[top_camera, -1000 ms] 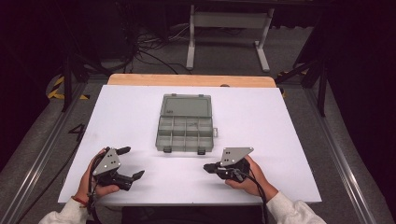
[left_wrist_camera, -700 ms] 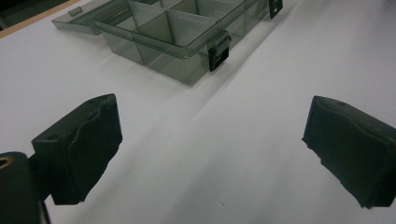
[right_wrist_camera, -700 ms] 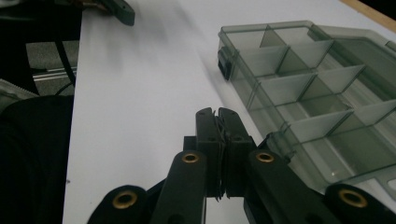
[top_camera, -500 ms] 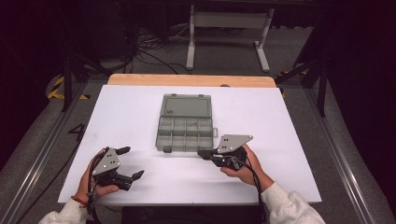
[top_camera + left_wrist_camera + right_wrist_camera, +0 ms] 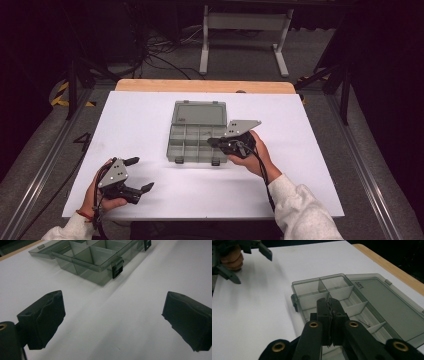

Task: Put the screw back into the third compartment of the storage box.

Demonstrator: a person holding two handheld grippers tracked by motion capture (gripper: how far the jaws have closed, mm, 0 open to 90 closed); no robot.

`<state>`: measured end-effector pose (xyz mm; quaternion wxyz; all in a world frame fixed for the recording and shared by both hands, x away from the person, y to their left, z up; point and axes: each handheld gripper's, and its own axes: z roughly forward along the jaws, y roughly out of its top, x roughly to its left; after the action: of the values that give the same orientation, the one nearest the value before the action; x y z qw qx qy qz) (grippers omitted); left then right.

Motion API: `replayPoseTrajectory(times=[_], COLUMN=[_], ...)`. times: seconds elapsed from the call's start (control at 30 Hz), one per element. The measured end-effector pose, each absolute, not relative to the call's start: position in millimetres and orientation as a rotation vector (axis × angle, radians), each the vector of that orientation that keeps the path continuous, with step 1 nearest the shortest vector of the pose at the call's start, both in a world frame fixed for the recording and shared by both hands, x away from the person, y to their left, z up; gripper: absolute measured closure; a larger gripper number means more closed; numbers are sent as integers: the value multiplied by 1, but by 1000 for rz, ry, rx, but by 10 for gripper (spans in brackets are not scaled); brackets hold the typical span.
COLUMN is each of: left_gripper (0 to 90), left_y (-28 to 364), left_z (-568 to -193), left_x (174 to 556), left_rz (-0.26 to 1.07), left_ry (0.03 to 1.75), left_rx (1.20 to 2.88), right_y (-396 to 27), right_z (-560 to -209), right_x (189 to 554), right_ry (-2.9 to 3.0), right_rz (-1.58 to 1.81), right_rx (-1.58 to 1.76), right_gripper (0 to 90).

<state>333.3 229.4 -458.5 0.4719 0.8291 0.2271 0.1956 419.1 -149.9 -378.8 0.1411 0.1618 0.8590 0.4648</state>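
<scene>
A clear grey compartment box lies open in the middle of the white table, its lid flat behind it. My right gripper is shut with its jaws pressed together and nothing visibly between them. It hovers over the box's front right compartments, tips pointing left across the dividers. A small metal pin lies in one compartment. My left gripper rests open near the table's front left edge, its pads wide apart over bare table, facing the box and its latch.
The white table has a wooden strip along its far edge. A metal stand and cables sit on the floor beyond. The left gripper and its hand appear far off in the right gripper view.
The right gripper has risen and moved forward and left, from the table surface in front of the box to over the box's front right compartments. The left gripper stayed put.
</scene>
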Motion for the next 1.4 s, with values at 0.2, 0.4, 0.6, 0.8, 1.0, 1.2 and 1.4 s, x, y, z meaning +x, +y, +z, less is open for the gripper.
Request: replayPoseTrajectory(times=[0.2,0.4,0.6,0.8,1.0,1.2,1.4], left_gripper=[51,51,51,52,52,51,52], left_y=[229,230,230,230,233,236,236], left_z=[-458,-458,-458,-458,-459,-459,-459], left_x=[333,334,333,333,331,329,329], left_rz=[480,479,478,479,479,484,483], left_ry=[553,552,553,554,563,572,578], left_rx=[2031,2029,2028,2029,2023,2021,2017], right_y=[-144,-138,-132,-125,-121,-120,-122], right_z=[-385,-392,-398,-406,-411,-415,-418], right_x=[444,464,478,490,494,498,500], right_ry=[2482,2494,2509,2522,2540,2549,2547], right_rz=[1292,1267,1228,1191,1156,1128,1114], right_rx=[529,587,628,661,668,681,704], right_gripper=[887,887,887,887,887,887,885])
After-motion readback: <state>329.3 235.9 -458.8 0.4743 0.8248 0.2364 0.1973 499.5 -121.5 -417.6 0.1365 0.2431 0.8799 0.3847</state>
